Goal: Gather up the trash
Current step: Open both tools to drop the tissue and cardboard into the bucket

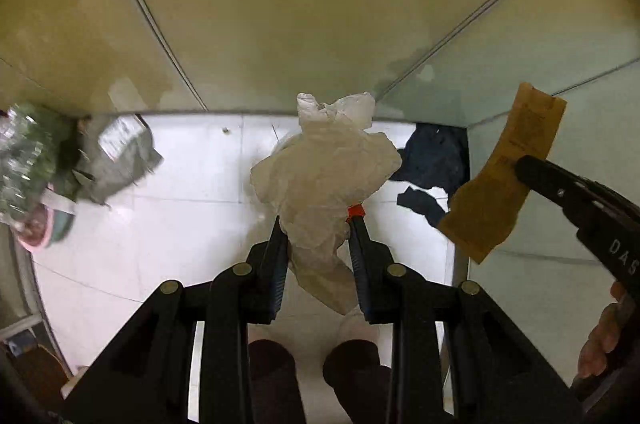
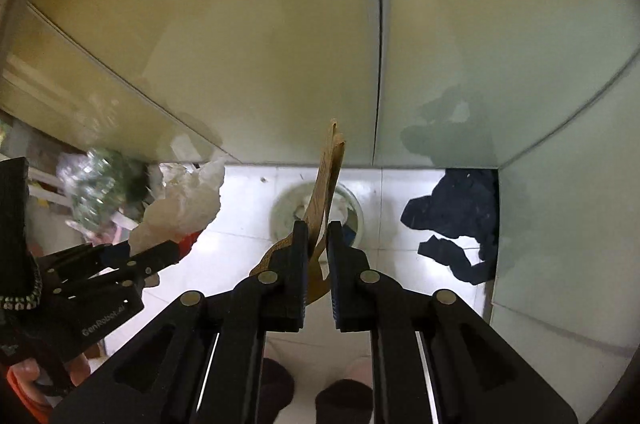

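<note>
White crumpled plastic wrap (image 1: pixel 324 176) sits at the centre of the left wrist view, pinched between the two black fingers of the left gripper (image 1: pixel 318 224), which is clamped on its lower part while the bulk of it puffs out above the fingertips. At the right edge of that same view the right gripper (image 2: pixel 318 228) enters from the lower right, closed on a brown paper slip (image 1: pixel 500 180) that hangs flat and tilted. In the right wrist view this slip (image 2: pixel 326 180) stands edge-on between the nearly touching jaws and rises toward the middle of the frame. Both tools point down at a white tiled floor (image 1: pixel 192 160). Dark blue cloth (image 2: pixel 456 220) lies on the tiles at the right, against a pale green wall (image 2: pixel 560 84). Blurred green and grey packaging (image 1: pixel 60 160) fills the left edge of the left wrist view.
</note>
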